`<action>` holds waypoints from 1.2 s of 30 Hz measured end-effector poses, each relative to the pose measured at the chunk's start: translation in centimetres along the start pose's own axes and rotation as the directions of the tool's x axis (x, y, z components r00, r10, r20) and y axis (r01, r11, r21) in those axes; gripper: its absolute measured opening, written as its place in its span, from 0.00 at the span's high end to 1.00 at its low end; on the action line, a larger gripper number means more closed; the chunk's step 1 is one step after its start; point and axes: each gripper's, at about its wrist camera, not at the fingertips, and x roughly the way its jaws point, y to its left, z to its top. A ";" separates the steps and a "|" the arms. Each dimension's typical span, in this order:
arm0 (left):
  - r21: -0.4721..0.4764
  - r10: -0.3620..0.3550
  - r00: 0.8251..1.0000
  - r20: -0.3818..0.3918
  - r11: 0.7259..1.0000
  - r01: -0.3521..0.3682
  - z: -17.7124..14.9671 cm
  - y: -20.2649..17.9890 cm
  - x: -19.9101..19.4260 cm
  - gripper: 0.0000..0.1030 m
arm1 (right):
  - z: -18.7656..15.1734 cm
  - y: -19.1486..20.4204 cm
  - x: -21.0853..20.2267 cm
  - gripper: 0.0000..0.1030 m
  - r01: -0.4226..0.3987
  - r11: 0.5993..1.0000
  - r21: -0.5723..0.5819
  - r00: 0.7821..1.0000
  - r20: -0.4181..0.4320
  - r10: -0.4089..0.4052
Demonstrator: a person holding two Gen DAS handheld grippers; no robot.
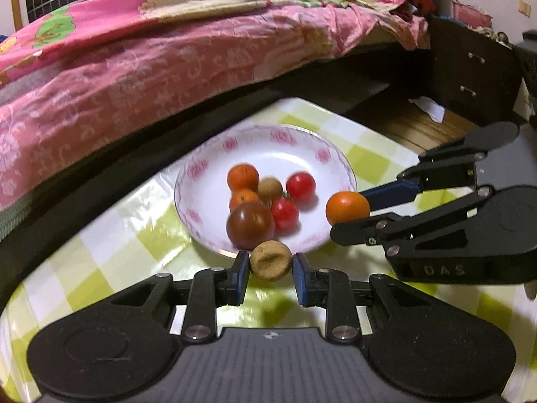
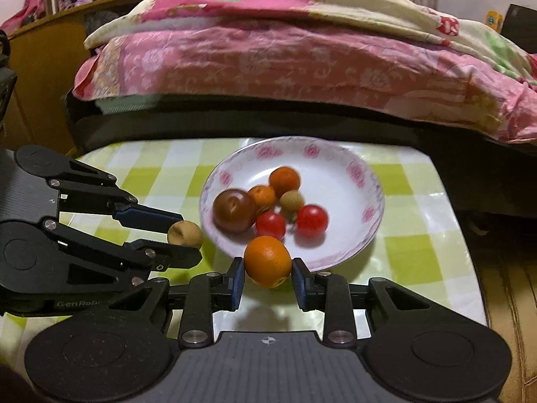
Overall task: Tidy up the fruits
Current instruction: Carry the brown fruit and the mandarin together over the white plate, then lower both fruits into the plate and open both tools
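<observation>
The plate (image 1: 201, 181) at frame centre looks like glossy glazed china. Beneath it, the checked tablecloth (image 1: 117, 235) shines like smooth plastic sheeting. The red tomatoes (image 2: 310, 220) have slick, glossy skins; the tan fruit (image 1: 270, 260) held lower centre looks matt and rough. Across the top, the bedcover (image 1: 167, 60) is crinkled cloth with a faint sheen. Gripper fingers (image 1: 239, 268) are matt black plastic with metal pins.

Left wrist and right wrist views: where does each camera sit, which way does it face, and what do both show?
Left wrist: rides the left hand-held gripper, aimed down at the white floral-rimmed plate; its fingers clamp a round tan fruit; the right hand-held gripper enters from the right.
Right wrist: rides the right hand-held gripper, facing the same plate; its fingers clamp a round orange fruit; the left gripper enters from the left.
Shared: plate of fruit, green checked tablecloth, pink bedding behind.
</observation>
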 end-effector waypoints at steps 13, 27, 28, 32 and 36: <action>0.015 0.014 1.000 -0.006 1.000 -0.014 1.1 -0.9 2.4 0.65 | 0.7 -1.8 2.1 0.75 0.040 0.999 0.030 0.999 -0.008 -0.040; 0.010 0.044 0.999 0.007 0.999 -0.044 1.3 -0.7 3.6 0.65 | 1.2 -2.4 3.7 0.74 0.080 0.996 0.029 0.997 -0.008 -0.080; 0.010 0.046 0.999 0.007 0.999 -0.046 1.4 -0.7 3.7 0.65 | 1.3 -2.4 3.6 0.74 0.085 0.996 0.031 0.996 -0.005 -0.085; 0.015 0.057 0.998 0.008 0.998 -0.058 1.4 -0.9 3.7 0.65 | 1.3 -2.4 3.6 0.74 0.102 0.995 0.021 0.995 -0.004 -0.102; 0.007 0.059 0.998 0.005 0.998 -0.059 1.5 -0.8 3.8 0.65 | 1.4 -2.4 3.6 0.73 0.106 0.994 0.020 0.994 -0.001 -0.106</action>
